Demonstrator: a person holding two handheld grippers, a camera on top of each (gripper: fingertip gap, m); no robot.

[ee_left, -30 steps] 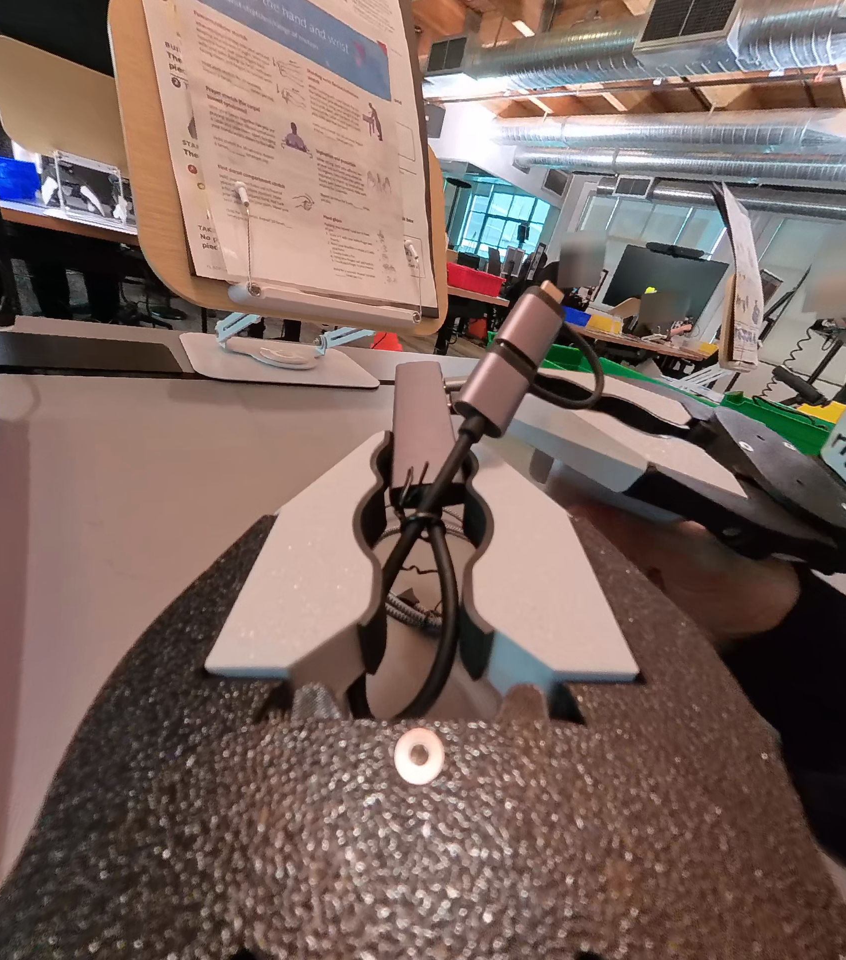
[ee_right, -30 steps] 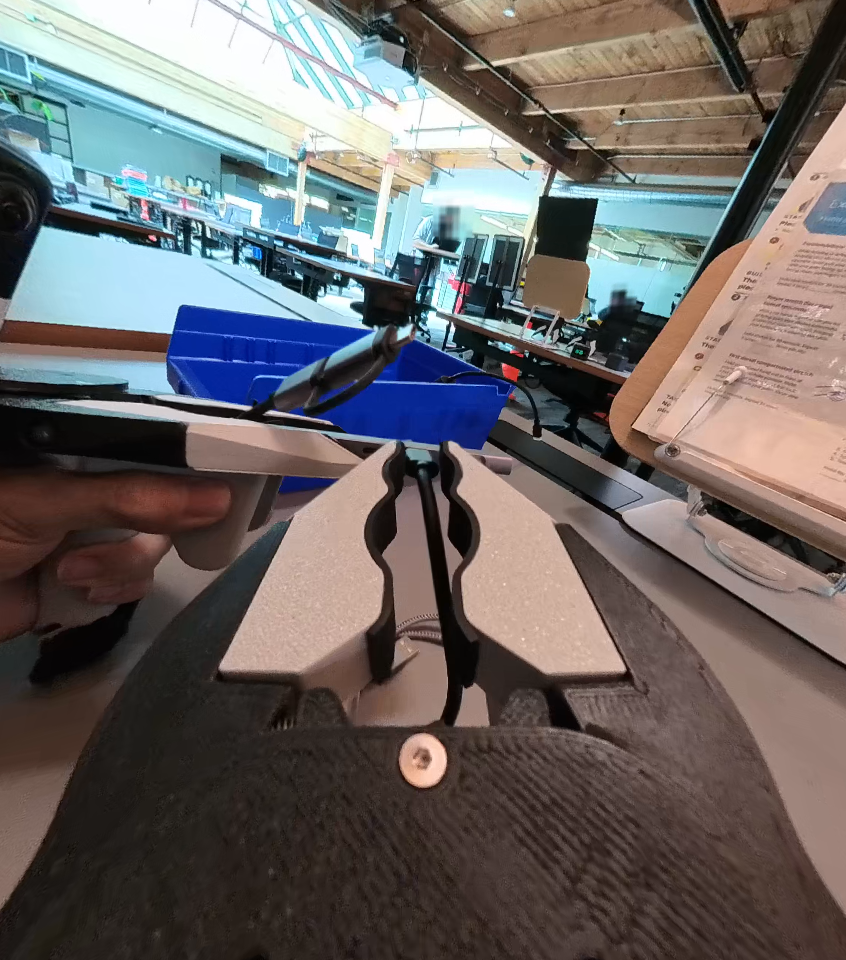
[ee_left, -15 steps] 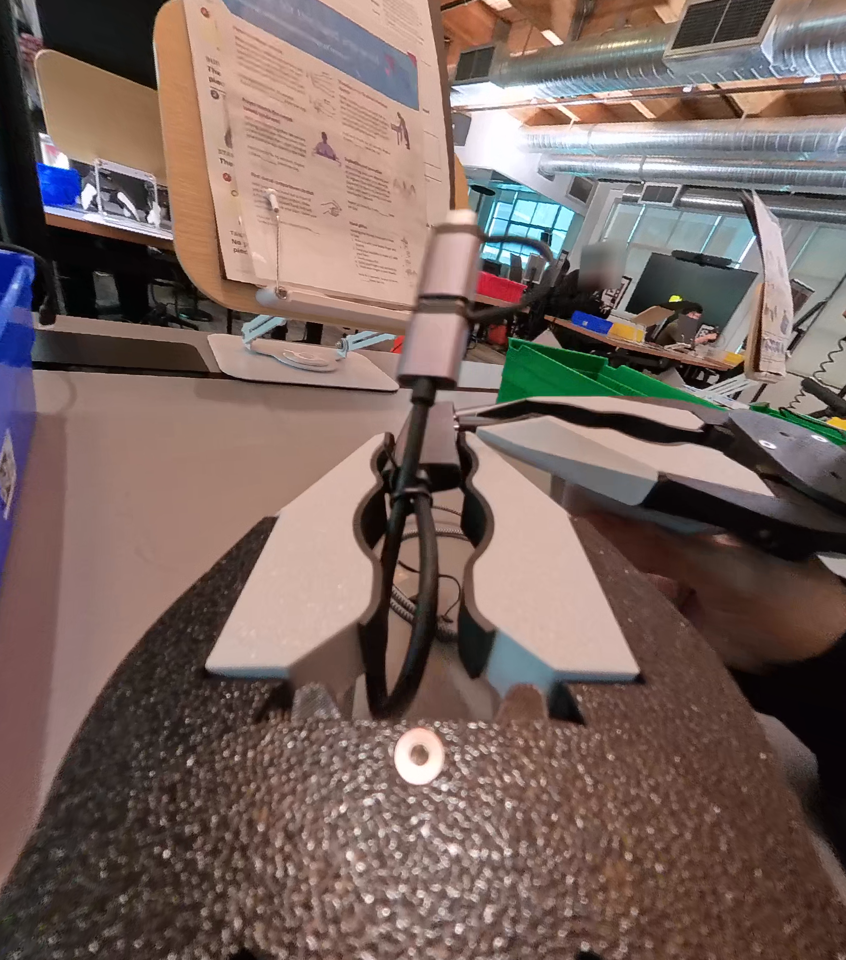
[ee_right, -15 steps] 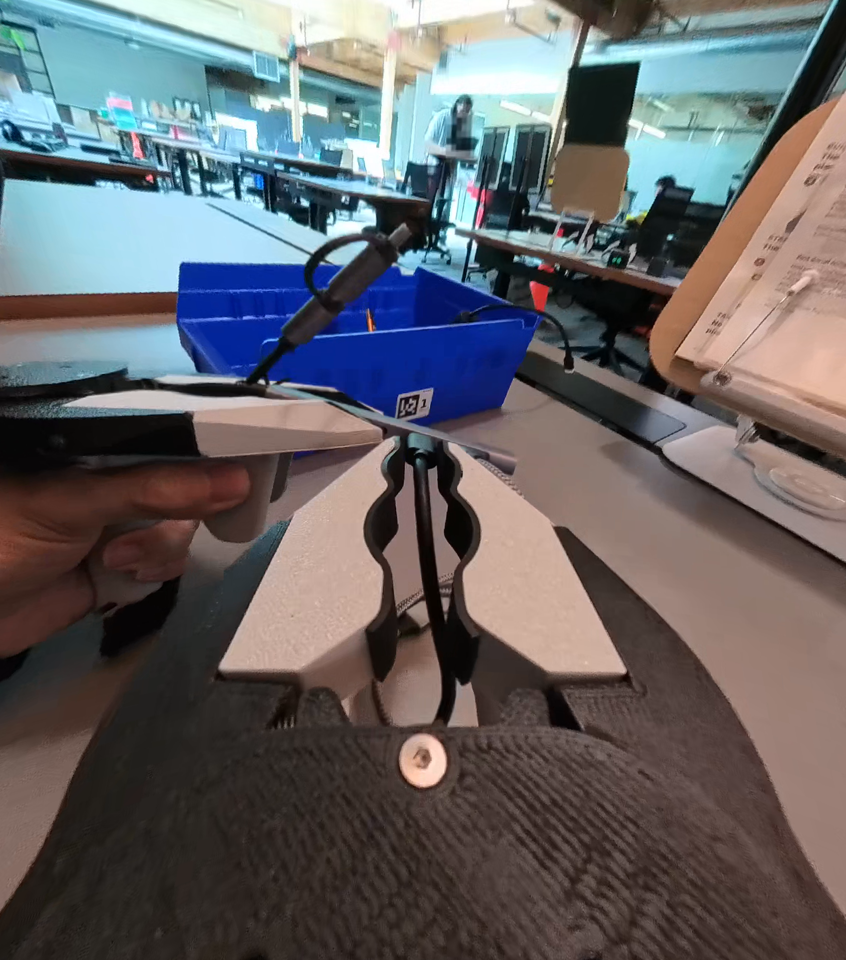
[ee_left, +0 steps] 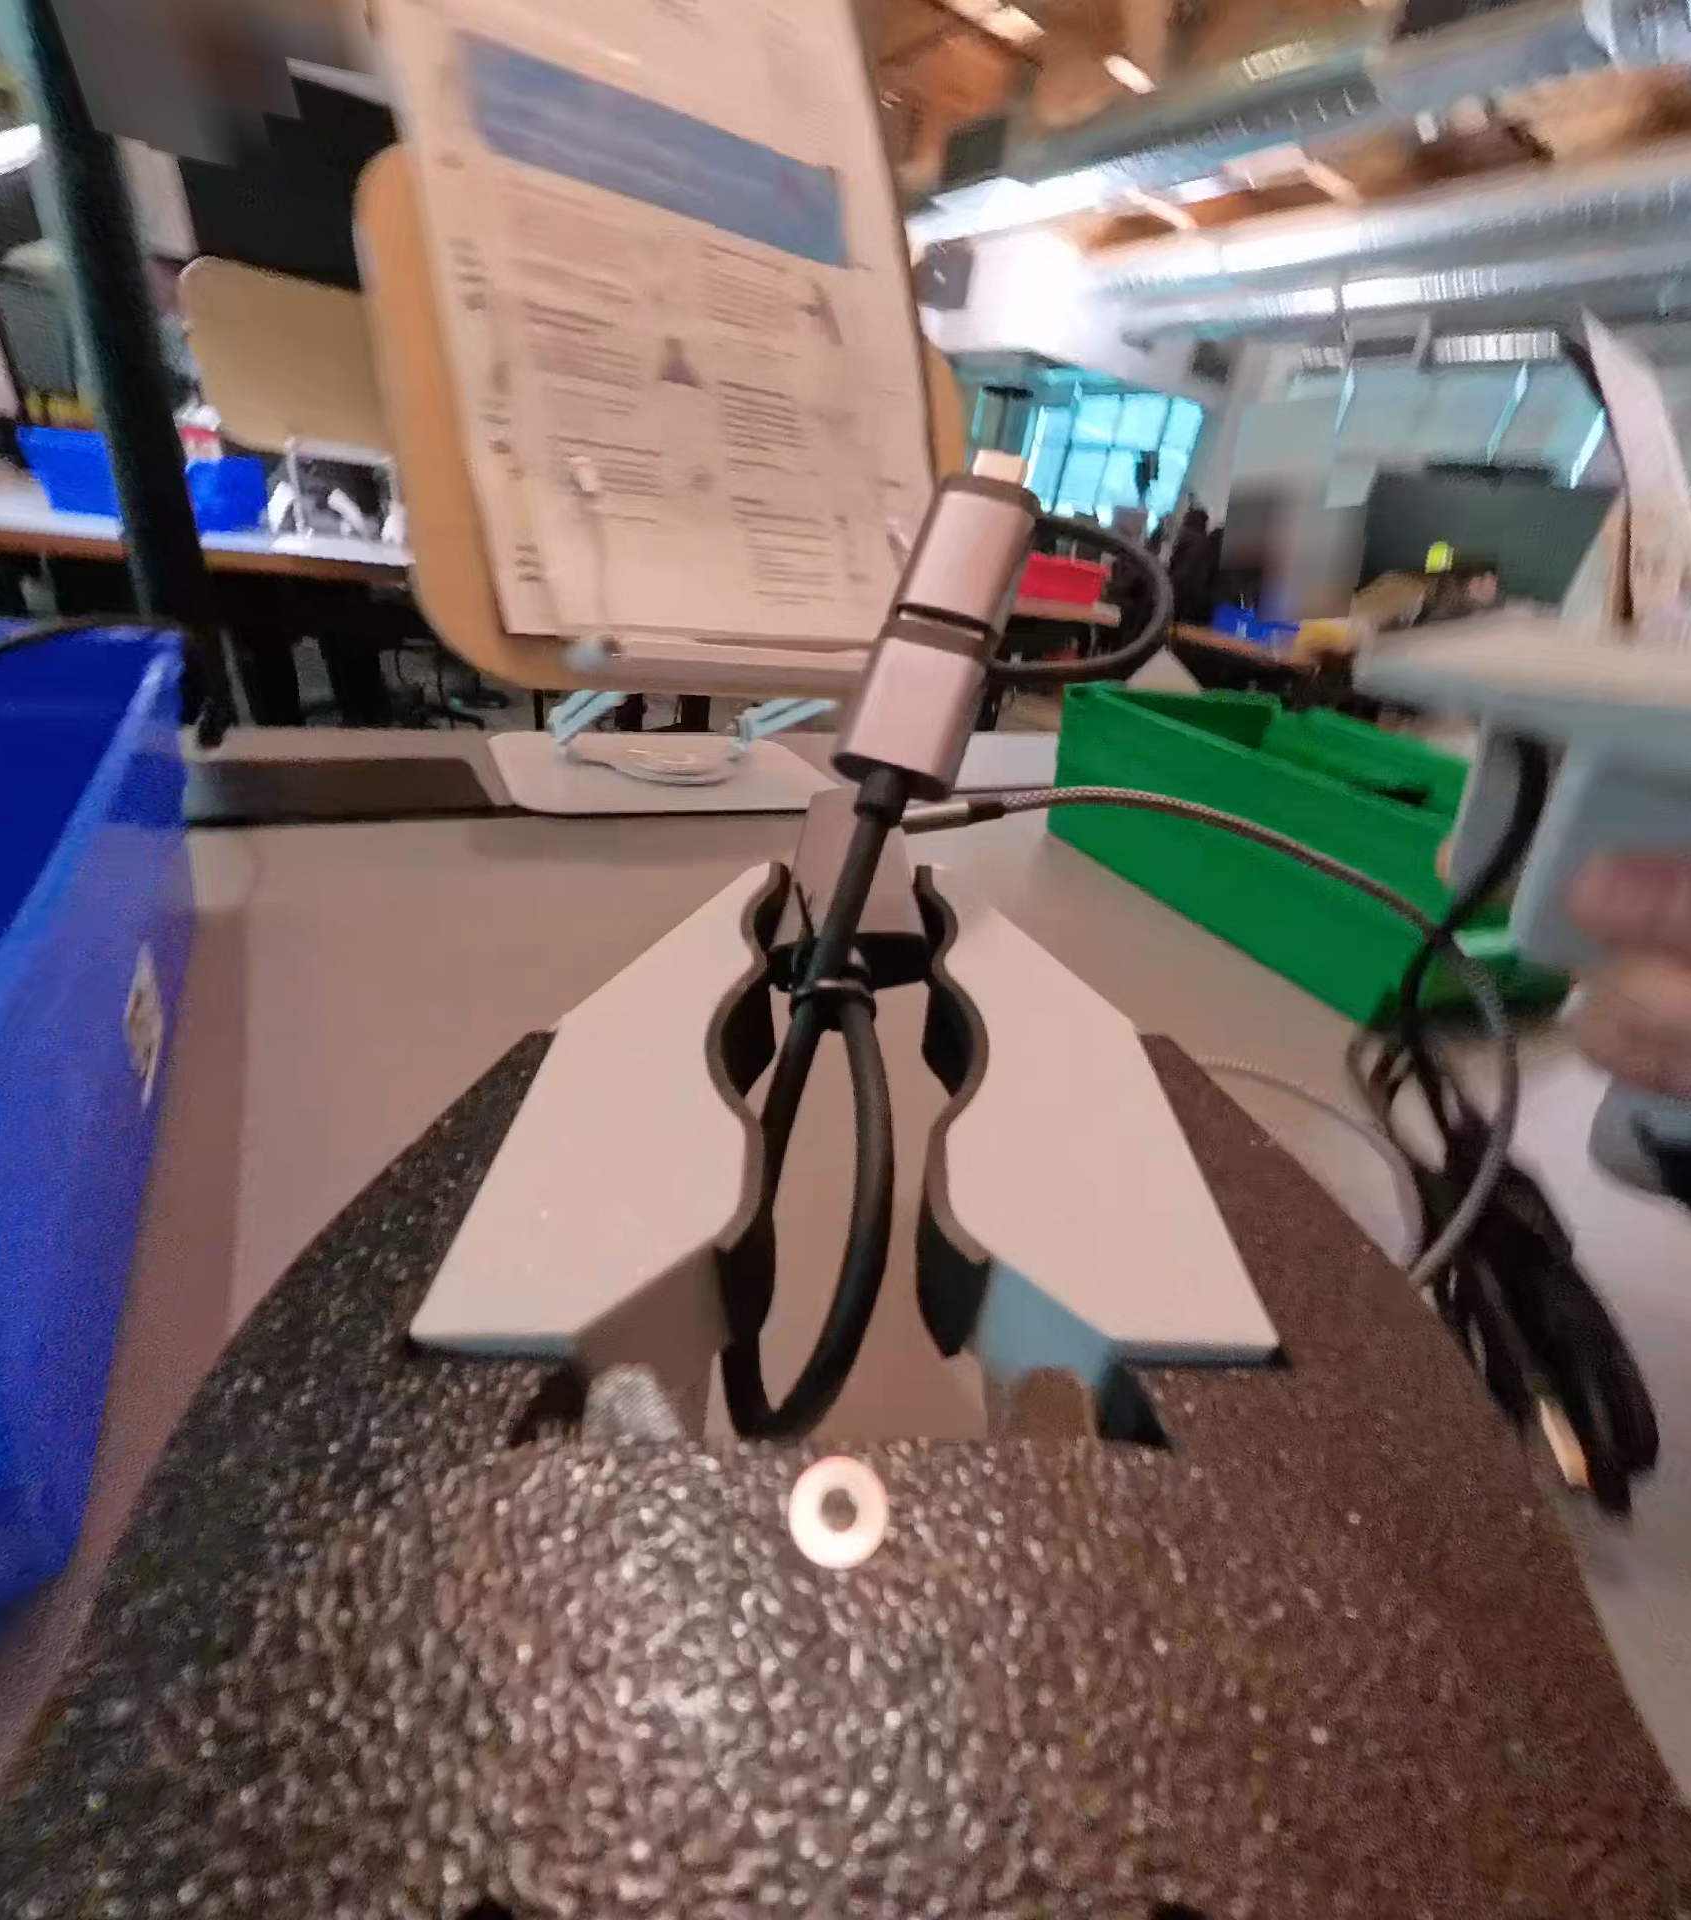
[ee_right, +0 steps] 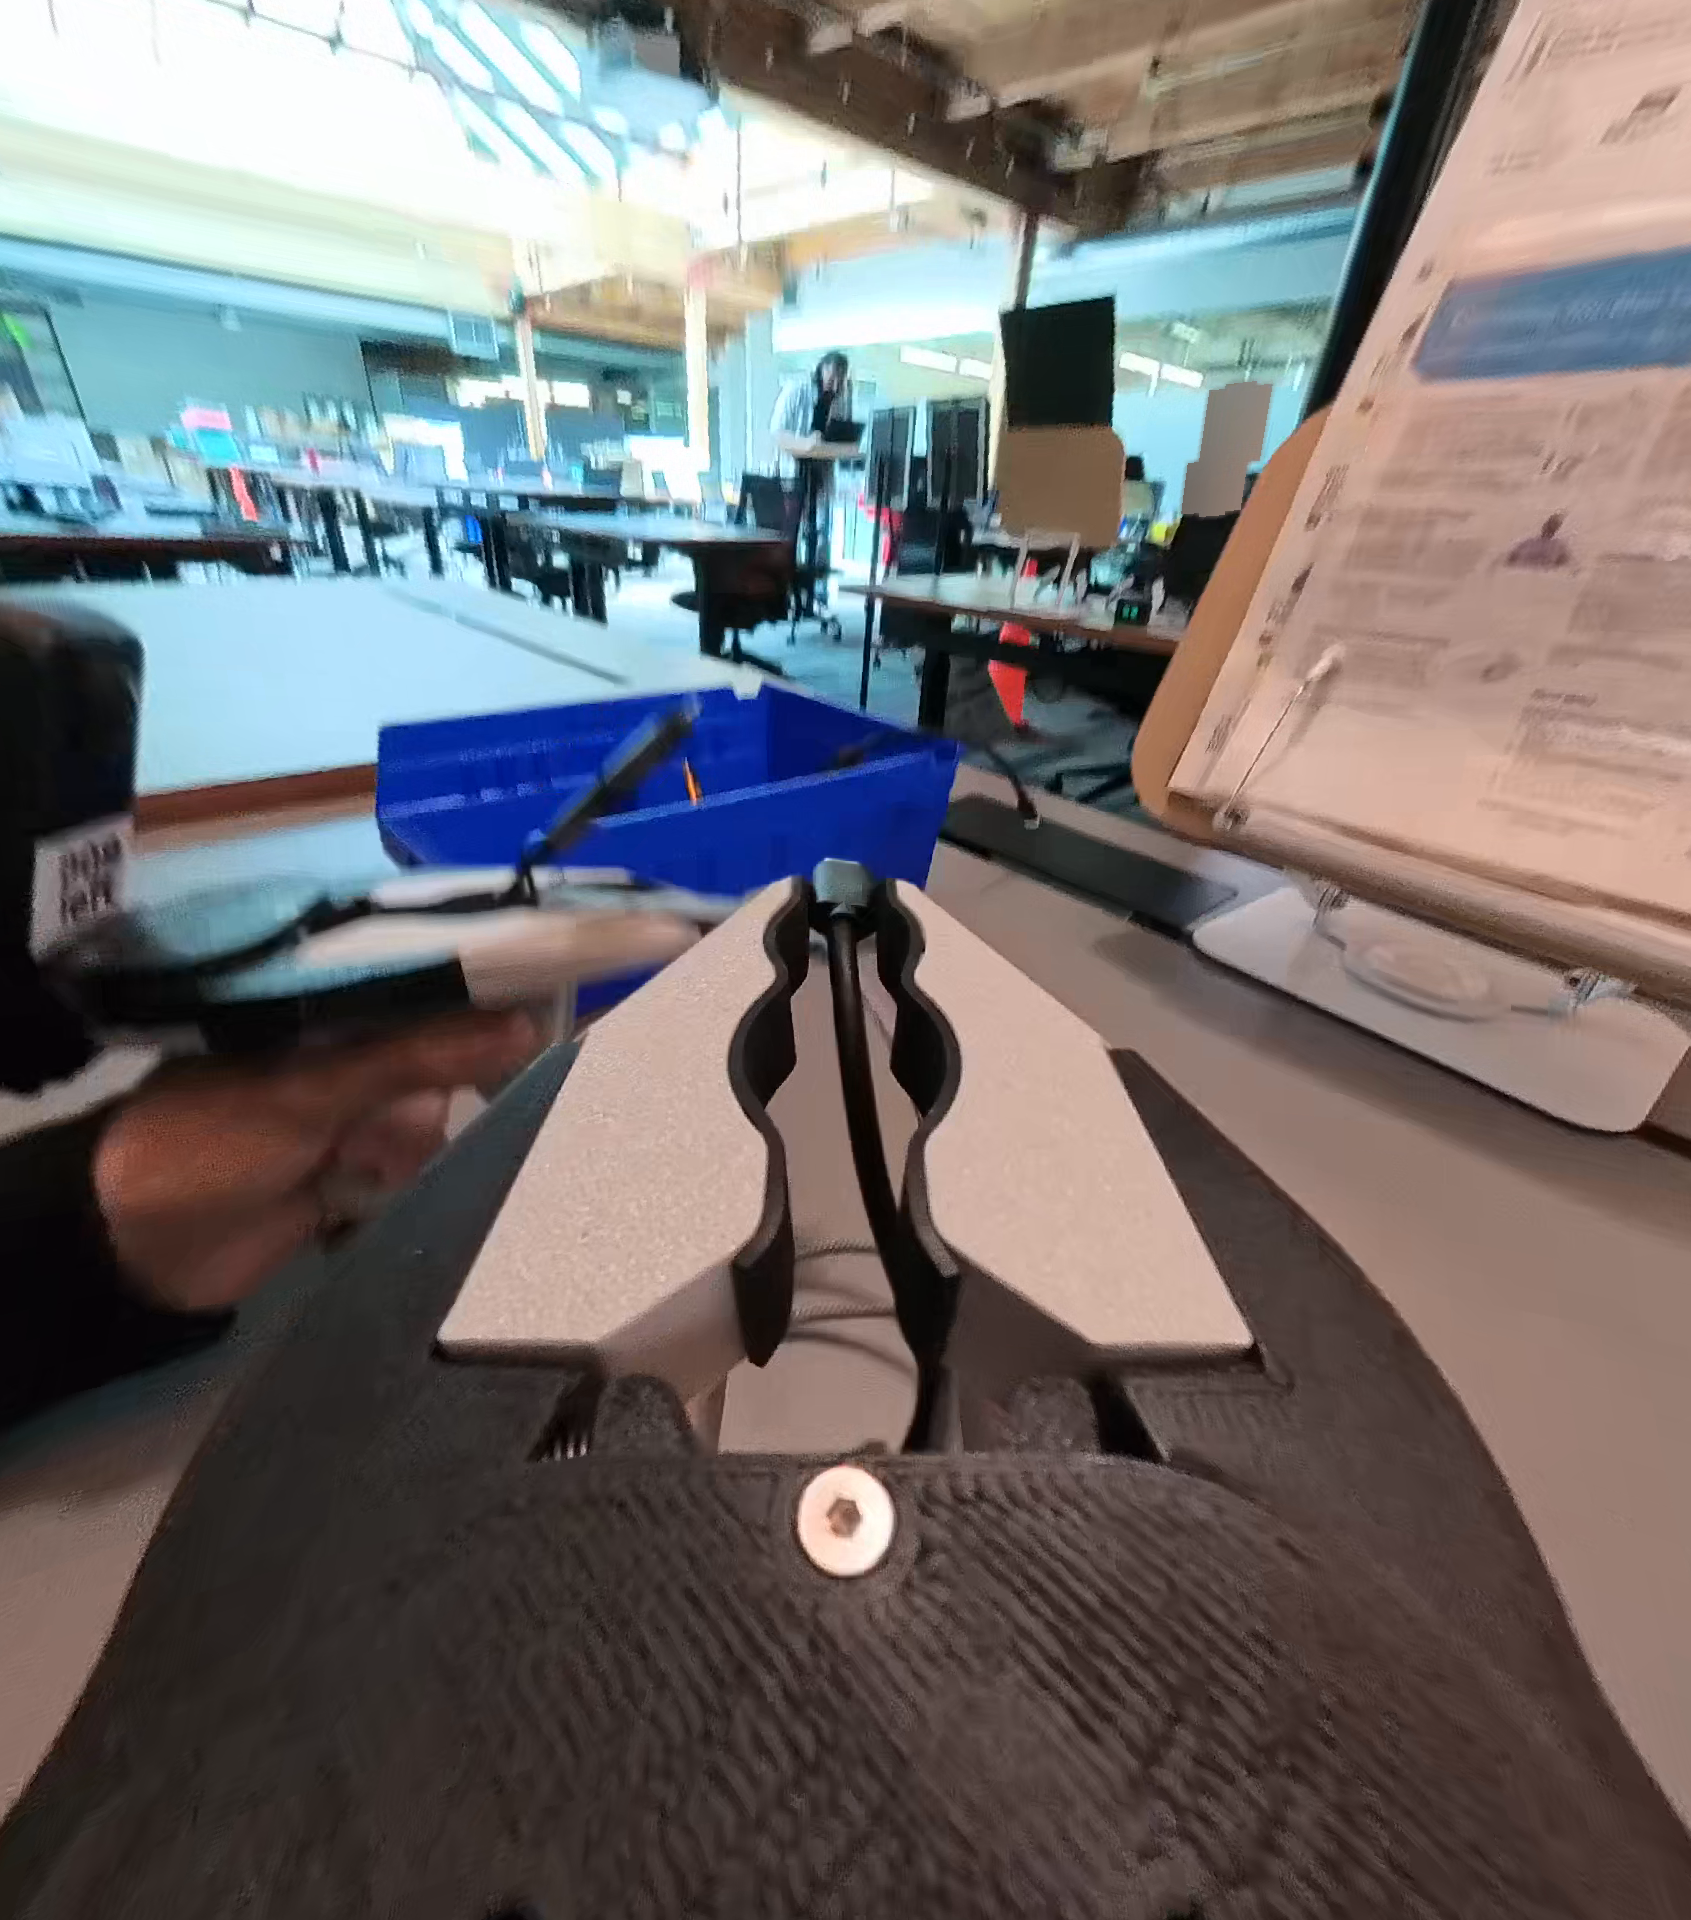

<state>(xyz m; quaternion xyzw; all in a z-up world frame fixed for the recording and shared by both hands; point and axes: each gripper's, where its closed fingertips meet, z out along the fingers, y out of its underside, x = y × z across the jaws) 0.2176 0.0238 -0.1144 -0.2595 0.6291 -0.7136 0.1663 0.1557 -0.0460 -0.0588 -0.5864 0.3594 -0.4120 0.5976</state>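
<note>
My left gripper (ee_left: 846,883) is shut on a grey hub (ee_left: 836,831). The hub's short black cable (ee_left: 820,1195) loops between the fingers and ends in a metal plug (ee_left: 934,634) that sticks up. A braided cable (ee_left: 1236,831) runs from the hub's tip to the right and sags into a dark cable bundle (ee_left: 1547,1330); I cannot tell whether it is plugged in. My right gripper (ee_right: 841,904) is shut on a black cable (ee_right: 856,1091) with a grey connector (ee_right: 839,883) at its tips. It shows blurred at the right of the left wrist view (ee_left: 1381,675). The left gripper (ee_right: 675,914) shows at the left of the right wrist view.
A blue bin (ee_left: 10,1039) stands to the left, also seen ahead in the right wrist view (ee_right: 820,821). A green bin (ee_left: 1184,790) stands at the right. A wooden document stand (ee_left: 664,364) with a printed sheet is at the back, also in the right wrist view (ee_right: 1547,623). A hand (ee_right: 301,1143) holds each gripper. The gap from one gripper's tips to the other's is roughly 11 centimeters.
The two grippers have drawn apart: the right one has pulled away to the right. The braided cable now spans between them. The upright plug has tilted to the right.
</note>
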